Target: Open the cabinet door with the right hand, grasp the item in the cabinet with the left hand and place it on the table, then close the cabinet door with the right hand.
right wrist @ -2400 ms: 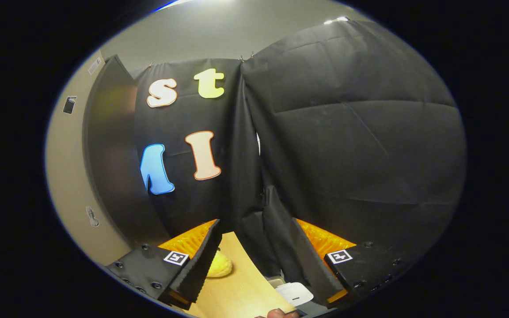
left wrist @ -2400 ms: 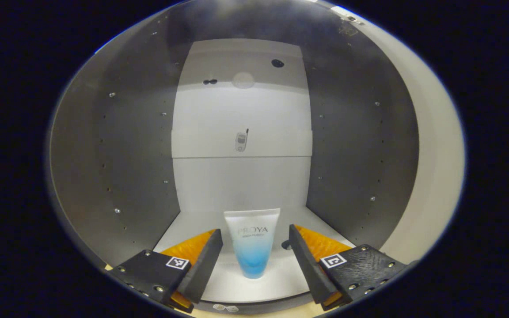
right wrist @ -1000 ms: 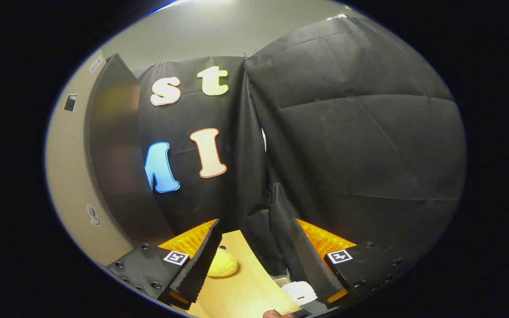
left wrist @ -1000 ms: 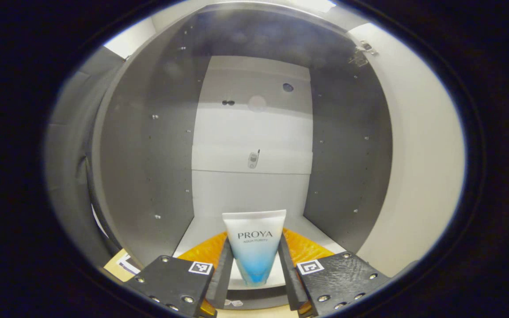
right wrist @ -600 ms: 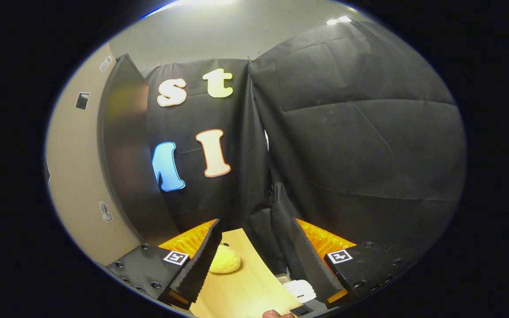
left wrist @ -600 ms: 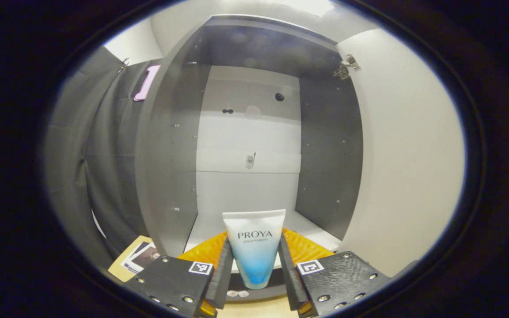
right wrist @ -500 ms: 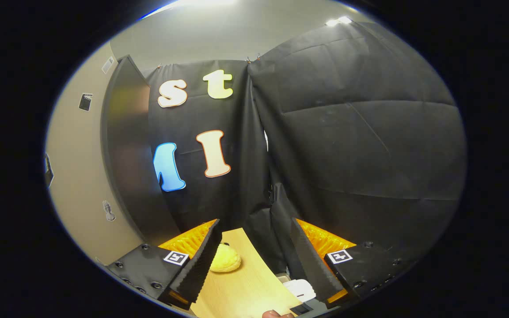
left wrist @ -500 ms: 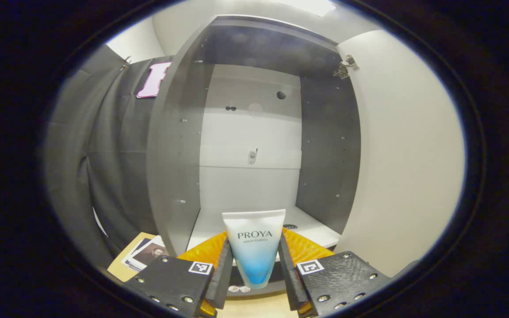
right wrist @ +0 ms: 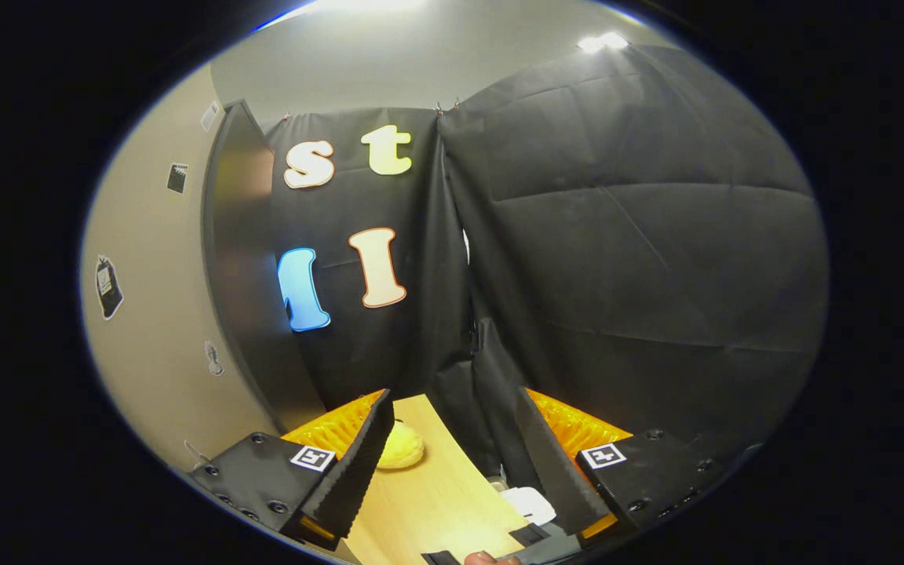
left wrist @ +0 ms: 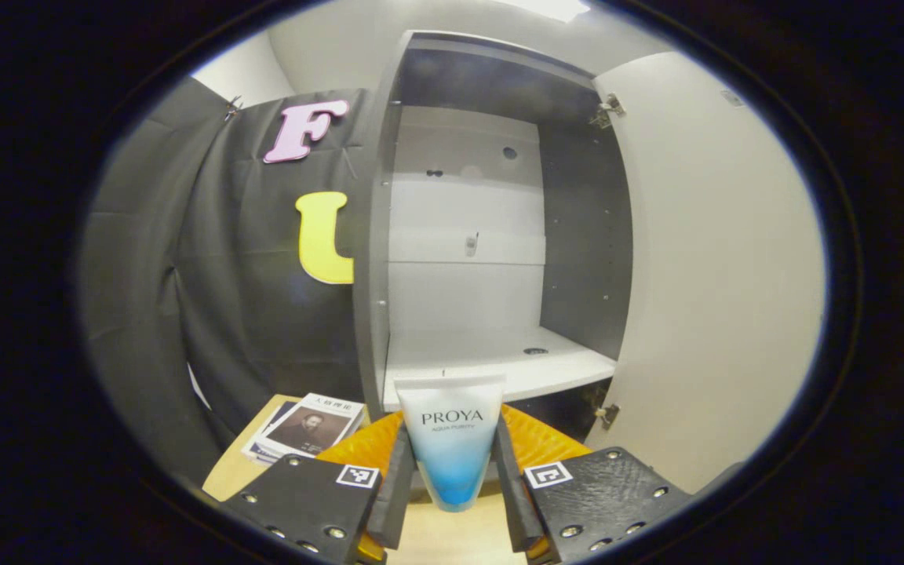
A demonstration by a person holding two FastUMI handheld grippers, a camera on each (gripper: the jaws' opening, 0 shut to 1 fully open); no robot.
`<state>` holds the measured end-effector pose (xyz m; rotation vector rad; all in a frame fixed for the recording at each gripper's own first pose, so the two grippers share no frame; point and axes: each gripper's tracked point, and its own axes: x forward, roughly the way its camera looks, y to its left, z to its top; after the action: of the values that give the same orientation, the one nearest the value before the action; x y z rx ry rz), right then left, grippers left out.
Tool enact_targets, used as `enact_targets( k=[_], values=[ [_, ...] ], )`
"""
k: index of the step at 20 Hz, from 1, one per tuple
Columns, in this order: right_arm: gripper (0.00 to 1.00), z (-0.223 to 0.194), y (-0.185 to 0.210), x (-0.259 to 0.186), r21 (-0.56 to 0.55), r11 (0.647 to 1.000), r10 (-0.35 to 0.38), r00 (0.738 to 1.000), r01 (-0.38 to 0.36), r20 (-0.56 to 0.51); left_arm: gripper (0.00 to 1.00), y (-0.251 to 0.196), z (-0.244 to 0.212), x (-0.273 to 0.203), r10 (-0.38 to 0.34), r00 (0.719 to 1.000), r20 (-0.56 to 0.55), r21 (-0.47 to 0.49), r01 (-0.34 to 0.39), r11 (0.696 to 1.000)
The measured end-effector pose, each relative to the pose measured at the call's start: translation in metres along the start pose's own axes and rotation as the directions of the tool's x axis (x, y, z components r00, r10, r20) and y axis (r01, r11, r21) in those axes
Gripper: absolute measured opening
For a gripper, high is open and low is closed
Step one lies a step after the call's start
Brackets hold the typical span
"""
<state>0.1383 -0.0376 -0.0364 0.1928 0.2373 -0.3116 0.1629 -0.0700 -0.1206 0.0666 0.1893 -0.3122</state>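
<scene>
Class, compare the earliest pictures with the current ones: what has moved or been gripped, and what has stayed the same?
The left gripper closed its jaws on the tube, which had stood free on the cabinet shelf, and drew it back out; the table edge and a magazine came into view. The right gripper stayed open and empty over the table, and the cabinet door stayed open.

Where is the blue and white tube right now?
In the left gripper view, the tube is pinched in the left tool, low in the middle, out in front of the open cabinet's white shelf, above the table.
</scene>
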Motion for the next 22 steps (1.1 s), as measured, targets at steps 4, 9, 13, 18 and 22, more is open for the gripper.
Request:
enact_targets(
  k=[4,9,13,18,22],
  values=[
    [0.92,-0.010,0.004,-0.022,-0.004,1.000,-0.006,1.000,0.006,-0.008,0.53,0.025,-0.055,-0.014,0.034,0.997,-0.072,0.048,-0.030,0.998],
    [0.98,-0.026,-0.004,-0.045,0.018,0.999,-0.042,0.999,0.043,-0.029,0.53,0.050,-0.115,-0.028,0.072,0.996,-0.044,0.083,-0.068,0.994],
    [0.98,-0.041,-0.014,-0.058,0.066,0.994,-0.080,0.996,0.083,-0.051,0.53,0.060,-0.172,-0.041,0.088,0.994,-0.059,0.027,-0.087,0.996],
    [0.98,-0.057,-0.021,-0.072,0.065,0.991,-0.109,0.990,0.115,-0.089,0.53,0.055,-0.213,-0.044,0.080,0.995,-0.063,0.029,-0.078,0.997],
    [0.98,-0.060,-0.015,-0.076,0.027,0.993,-0.112,0.985,0.117,-0.132,0.53,0.049,-0.263,-0.040,0.068,0.990,-0.123,0.043,-0.063,0.997]
  ],
)
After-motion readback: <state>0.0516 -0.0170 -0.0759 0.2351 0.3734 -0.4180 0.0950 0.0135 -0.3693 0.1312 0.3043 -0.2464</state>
